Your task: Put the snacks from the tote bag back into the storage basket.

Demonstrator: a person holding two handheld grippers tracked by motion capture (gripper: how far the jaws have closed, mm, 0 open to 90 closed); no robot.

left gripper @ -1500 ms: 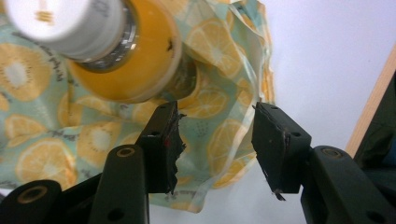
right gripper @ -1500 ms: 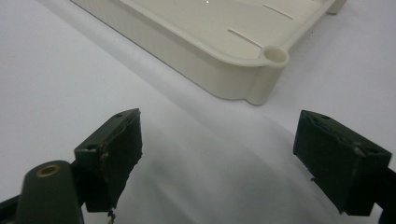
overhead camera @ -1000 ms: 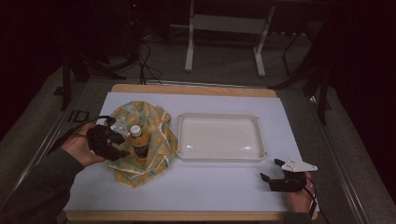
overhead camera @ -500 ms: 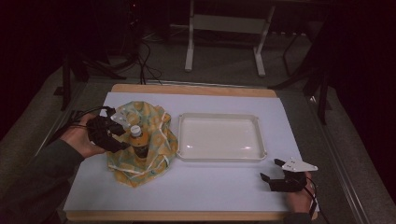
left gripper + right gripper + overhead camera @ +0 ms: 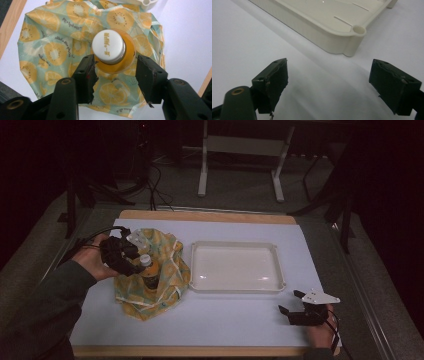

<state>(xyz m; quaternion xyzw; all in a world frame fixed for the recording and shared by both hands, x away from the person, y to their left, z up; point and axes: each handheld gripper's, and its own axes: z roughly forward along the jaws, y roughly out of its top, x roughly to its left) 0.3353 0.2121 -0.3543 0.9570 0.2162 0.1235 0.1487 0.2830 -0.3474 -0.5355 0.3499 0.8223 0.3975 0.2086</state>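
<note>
The counter (image 5: 240,320), covered in a pale sheet with a wooden border, carries three things. Ahead of the right gripper's (image 5: 300,312) fingers and a little to one side lies the empty cream tray (image 5: 235,247), the nearest corner post (image 5: 359,30) of which stands just beyond the bare sheet between those fingers. The right gripper rests near the counter's front edge with its fingers spread wide and holding nothing (parked, by the look of it, to leave the other hand free).

Under and around the left gripper's (image 5: 115,76) fingers spreads the citrus-print cloth (image 5: 50,50), bunched up around an upright orange bottle (image 5: 125,60) with a white cap (image 5: 108,46). The cloth's edge nearest the tray lies just beside the tray's wall; whether the two touch I cannot tell. The bottle's neck sits between the left fingers, one on each side just below the cap. The left one seems to touch it, while the other shows a thin gap, so I judge them closing in or lightly set, not clenched.

Open sheet lies all along the front of the counter between the two grippers, and the tray's whole floor is free. The cloth folds crowd the bottle's base, so a lift probably has to go straight up.
</note>
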